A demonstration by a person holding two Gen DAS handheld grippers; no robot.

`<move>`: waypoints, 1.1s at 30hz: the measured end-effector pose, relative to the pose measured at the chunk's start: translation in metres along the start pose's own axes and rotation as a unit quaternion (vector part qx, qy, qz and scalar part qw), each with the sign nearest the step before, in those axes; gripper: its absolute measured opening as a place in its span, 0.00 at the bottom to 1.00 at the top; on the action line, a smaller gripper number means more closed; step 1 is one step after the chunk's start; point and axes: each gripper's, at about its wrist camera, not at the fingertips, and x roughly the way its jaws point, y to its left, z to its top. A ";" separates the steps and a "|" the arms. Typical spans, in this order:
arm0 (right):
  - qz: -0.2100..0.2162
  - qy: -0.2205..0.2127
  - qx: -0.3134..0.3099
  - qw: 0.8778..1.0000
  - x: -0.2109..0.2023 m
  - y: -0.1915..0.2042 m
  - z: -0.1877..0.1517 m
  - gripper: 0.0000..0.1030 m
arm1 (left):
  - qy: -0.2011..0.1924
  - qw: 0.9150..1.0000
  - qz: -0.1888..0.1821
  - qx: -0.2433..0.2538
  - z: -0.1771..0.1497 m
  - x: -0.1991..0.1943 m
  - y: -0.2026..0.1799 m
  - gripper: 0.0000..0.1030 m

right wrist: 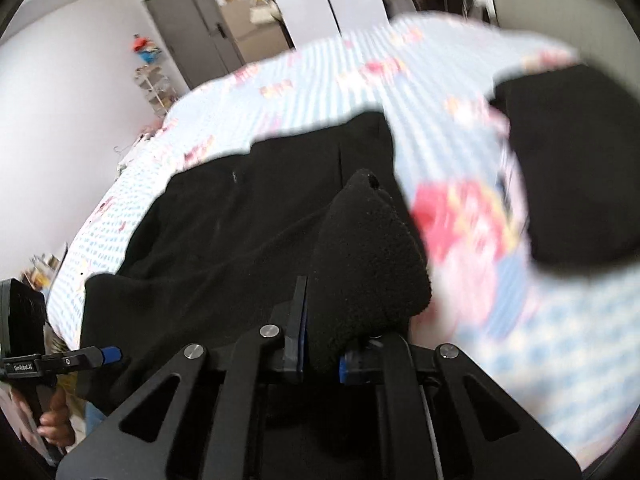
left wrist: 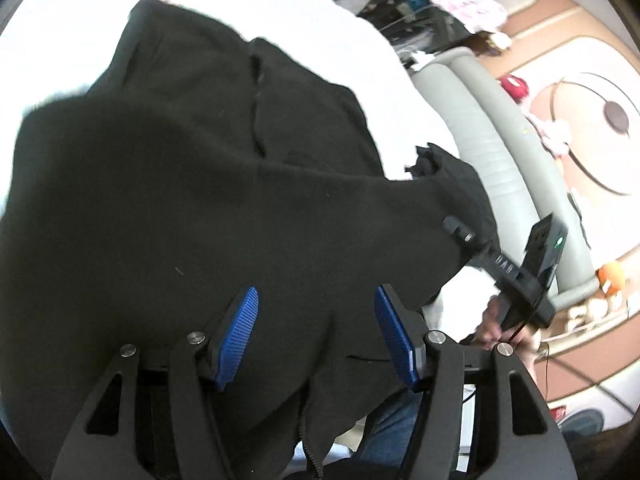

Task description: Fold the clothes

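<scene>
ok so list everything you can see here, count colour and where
fleece: 1, black, spread on the bed, one bunched end in the right hand-held gripper
dark cloth: 1, black, on the bed to the right, blurred
bedsheet: 1, blue and white with pink prints, under the fleece
bed frame: 1, grey, padded, along the bed's edge
door: 1, grey, in the far wall
left hand-held gripper: 1, black with blue pads, open over the fleece
right hand-held gripper: 1, black, shut on the fleece
hand: 1, holding the right gripper's handle

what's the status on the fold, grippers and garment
Left gripper open, over black garment. Right gripper shut on bunched black fabric. Garment on patterned bedsheet. Nothing blocking.
</scene>
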 end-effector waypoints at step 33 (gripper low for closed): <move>0.123 0.153 0.096 0.976 0.011 -0.011 -0.126 0.49 | -0.015 0.996 0.092 0.010 -0.059 -0.025 0.040 0.60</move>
